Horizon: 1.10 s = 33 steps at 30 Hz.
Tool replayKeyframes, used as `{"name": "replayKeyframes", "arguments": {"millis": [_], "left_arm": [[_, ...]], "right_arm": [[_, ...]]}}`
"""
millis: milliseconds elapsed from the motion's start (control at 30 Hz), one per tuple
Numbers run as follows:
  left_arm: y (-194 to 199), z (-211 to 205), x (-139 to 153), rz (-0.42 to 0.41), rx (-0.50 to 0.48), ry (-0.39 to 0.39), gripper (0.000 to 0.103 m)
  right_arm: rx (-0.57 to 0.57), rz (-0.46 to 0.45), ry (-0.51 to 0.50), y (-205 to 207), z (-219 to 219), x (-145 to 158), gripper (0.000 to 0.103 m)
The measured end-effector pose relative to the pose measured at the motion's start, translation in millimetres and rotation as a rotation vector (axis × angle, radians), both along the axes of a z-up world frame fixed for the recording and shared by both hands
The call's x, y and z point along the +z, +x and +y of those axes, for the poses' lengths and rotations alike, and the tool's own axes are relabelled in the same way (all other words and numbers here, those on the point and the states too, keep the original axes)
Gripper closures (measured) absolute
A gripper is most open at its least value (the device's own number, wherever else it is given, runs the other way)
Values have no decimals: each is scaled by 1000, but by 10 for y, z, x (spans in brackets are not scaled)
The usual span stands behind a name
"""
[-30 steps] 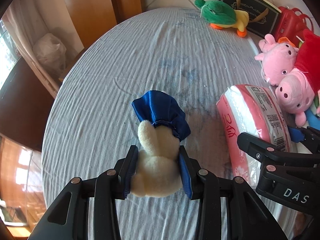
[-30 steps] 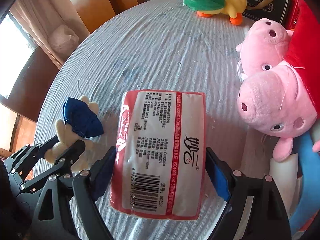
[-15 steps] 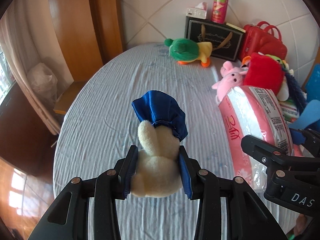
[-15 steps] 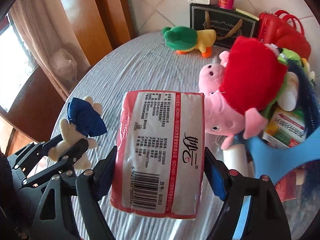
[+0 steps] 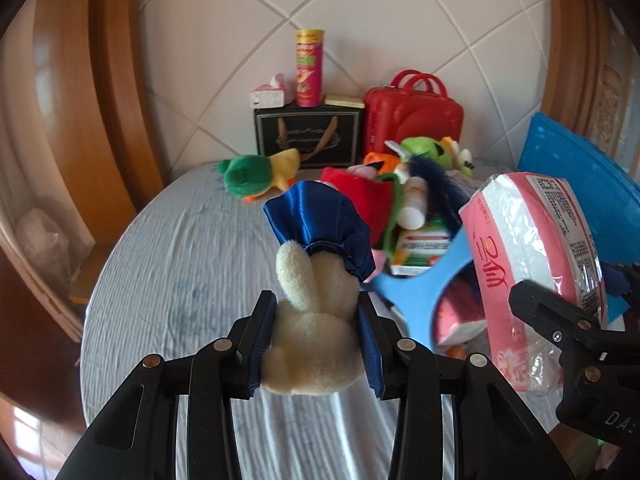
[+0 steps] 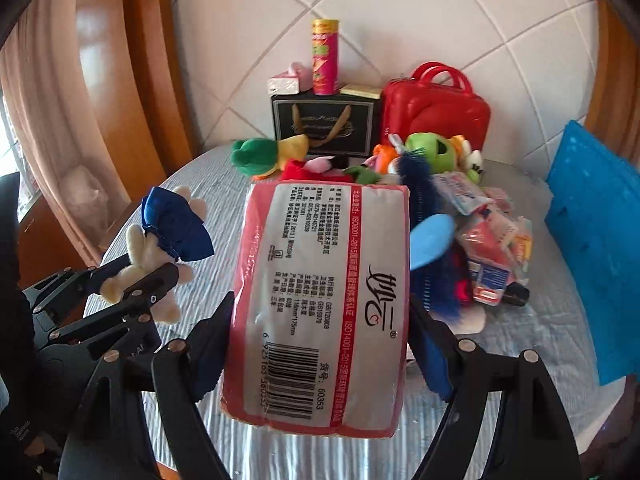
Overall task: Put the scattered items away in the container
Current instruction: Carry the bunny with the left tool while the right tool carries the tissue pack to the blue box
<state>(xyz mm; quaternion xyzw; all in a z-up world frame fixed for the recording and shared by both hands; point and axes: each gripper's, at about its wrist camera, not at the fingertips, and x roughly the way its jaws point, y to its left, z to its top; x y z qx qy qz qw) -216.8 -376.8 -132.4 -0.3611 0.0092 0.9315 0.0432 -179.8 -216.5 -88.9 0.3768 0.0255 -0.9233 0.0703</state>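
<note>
Over the striped tablecloth (image 5: pixel 168 280), left fingers (image 5: pixel 262 340) clamp a plush toy (image 5: pixel 316 320); right fingers (image 6: pixel 430 352) grip a tissue pack (image 6: pixel 320 300).

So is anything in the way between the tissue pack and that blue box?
Yes, partly. The heap of toys and packets lies on the table between the tissue pack, clamped in the right gripper, and the blue box on the right. The pack is held up off the table, so it could probably go over.
</note>
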Motion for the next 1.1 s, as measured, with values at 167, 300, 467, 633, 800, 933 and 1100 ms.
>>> {"name": "replayKeyframes", "arguments": {"millis": [167,300,467,633,800,933,1100], "left_arm": [[211,689,226,49,-63,2,64],[410,1330,366,74,-99,-3,64],[637,2136,522,101,-136,0,64],[756,2758,643,115,-174,-9,64],[722,3254,802,153,-231,-27,64],[652,3619,949,201,-301,8,64],[516,4109,1144,252,-406,42,64]], "right_arm": [[-81,58,-7,356,724,214,24],[-117,88,-12,646,1374,316,24],[-135,122,-13,960,2174,436,24],[-166,164,-16,1200,2873,562,24],[-222,199,-44,1203,3378,641,24],[-287,243,-43,1174,3665,722,24],[-387,313,-16,1218,4044,927,24]]}}
